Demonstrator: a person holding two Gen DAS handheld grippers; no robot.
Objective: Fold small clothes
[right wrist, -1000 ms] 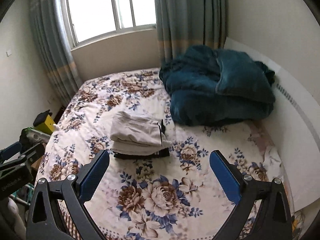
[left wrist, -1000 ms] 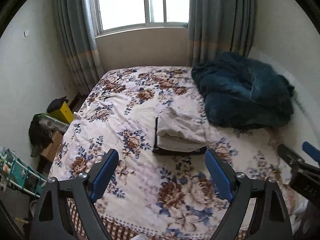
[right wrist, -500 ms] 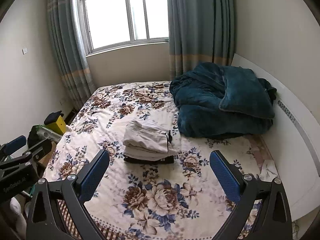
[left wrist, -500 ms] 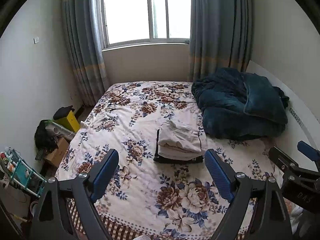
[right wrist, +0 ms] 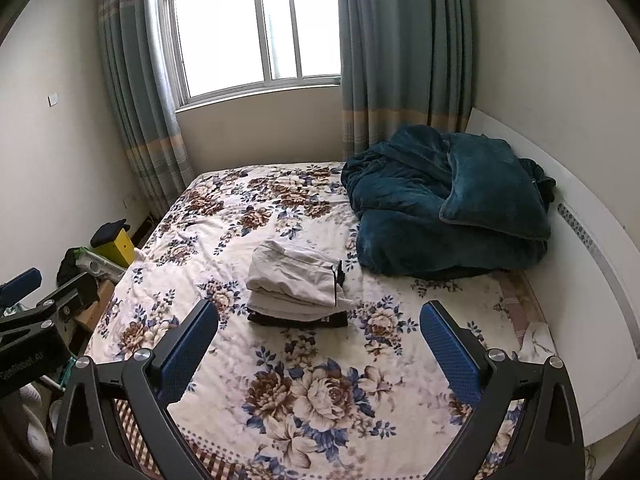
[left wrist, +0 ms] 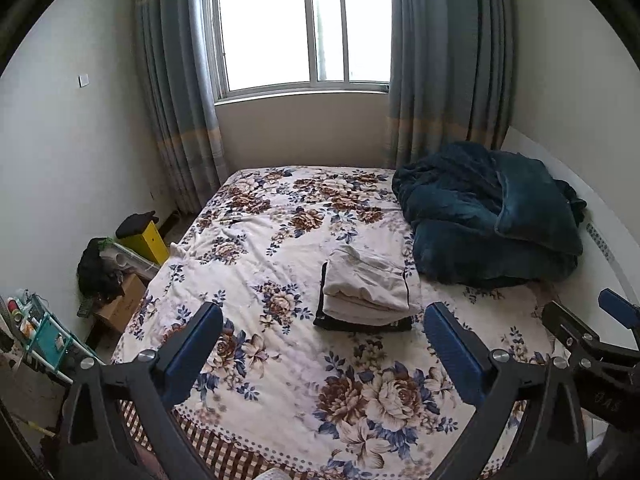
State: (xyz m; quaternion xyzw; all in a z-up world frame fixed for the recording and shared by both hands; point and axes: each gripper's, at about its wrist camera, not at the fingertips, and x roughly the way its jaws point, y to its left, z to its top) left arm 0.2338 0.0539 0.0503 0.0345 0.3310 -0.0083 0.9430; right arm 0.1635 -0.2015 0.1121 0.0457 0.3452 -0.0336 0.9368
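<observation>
A stack of folded clothes (left wrist: 366,290), beige pieces on top of a black one, lies in the middle of the floral bed (left wrist: 280,380); it also shows in the right wrist view (right wrist: 298,286). My left gripper (left wrist: 324,348) is open and empty, held back over the bed's near edge, well short of the stack. My right gripper (right wrist: 320,346) is open and empty too, at the same distance. Each gripper shows at the edge of the other's view (left wrist: 592,340) (right wrist: 36,312).
A crumpled dark teal blanket (right wrist: 444,208) fills the bed's far right corner by the white headboard (right wrist: 592,264). Boxes, a yellow bin (left wrist: 146,240) and a rack stand on the floor at the left. A curtained window (left wrist: 300,28) is behind.
Both grippers have drawn back and up from the bed, so the stack now looks smaller and farther and more of the window and walls shows. Both stay open.
</observation>
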